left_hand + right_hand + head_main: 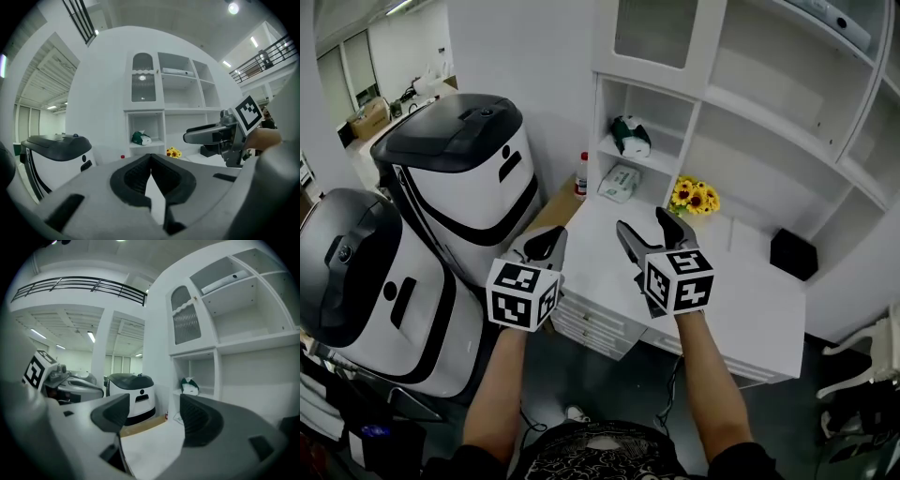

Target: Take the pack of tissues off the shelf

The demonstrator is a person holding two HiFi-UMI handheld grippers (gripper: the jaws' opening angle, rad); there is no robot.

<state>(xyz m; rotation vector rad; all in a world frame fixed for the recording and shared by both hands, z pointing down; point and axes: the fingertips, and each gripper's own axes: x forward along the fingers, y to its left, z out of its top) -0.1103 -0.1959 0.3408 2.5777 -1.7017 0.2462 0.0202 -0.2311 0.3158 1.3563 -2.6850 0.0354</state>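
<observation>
A green and white pack of tissues (630, 135) lies on the upper shelf of the narrow white cubby; it also shows in the left gripper view (139, 138) and in the right gripper view (190, 386). Both grippers hang over the near part of the white counter (741, 309), well short of the shelf. My left gripper (546, 242) is shut, its jaws meeting at the tips (150, 157) with nothing between them. My right gripper (647, 225) stands open and empty (154, 413), pointing toward the cubby.
A second pale pack (619, 183) lies in the cubby's lower opening. A red-capped bottle (581, 175) stands left of it. Yellow sunflowers (694, 197) and a black box (793, 253) sit on the counter. Two white and black machines (464, 178) stand at the left.
</observation>
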